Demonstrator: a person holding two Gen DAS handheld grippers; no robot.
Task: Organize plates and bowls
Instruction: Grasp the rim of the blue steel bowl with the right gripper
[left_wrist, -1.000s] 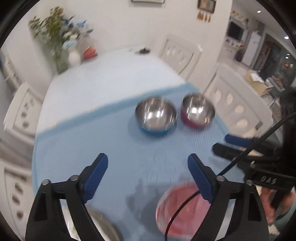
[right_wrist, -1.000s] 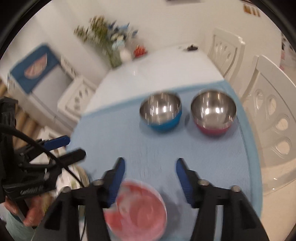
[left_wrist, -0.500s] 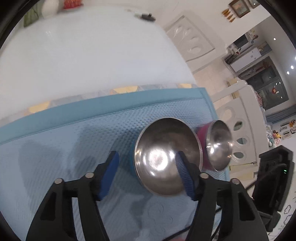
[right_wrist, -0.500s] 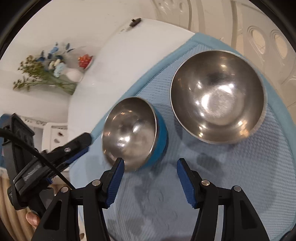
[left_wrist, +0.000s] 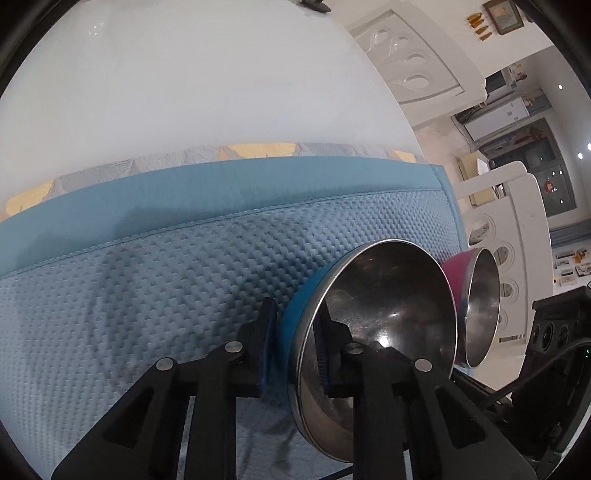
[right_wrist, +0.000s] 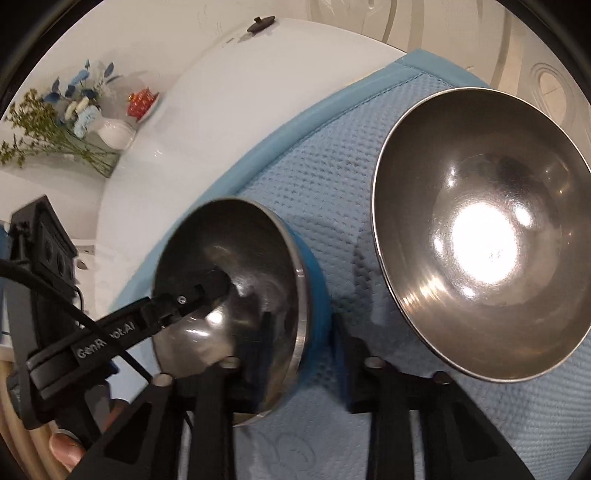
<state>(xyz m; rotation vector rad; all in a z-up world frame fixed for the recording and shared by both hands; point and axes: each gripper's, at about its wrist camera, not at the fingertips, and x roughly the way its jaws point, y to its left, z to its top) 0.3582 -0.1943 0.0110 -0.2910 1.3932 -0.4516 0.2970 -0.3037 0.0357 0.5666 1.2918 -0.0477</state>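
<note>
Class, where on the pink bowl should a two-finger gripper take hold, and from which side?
Pinch the pink bowl by its thin rim from above, one finger inside, one outside: it sits upright, open, probably too wide to span. Avoid the blue bowl side.

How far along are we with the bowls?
Nothing looks stacked yet: the pink bowl sits apart on the mat. In hand: the left gripper and right gripper have just closed their fingers on the blue bowl. Left: nesting the bowls; plates are out of view.
</note>
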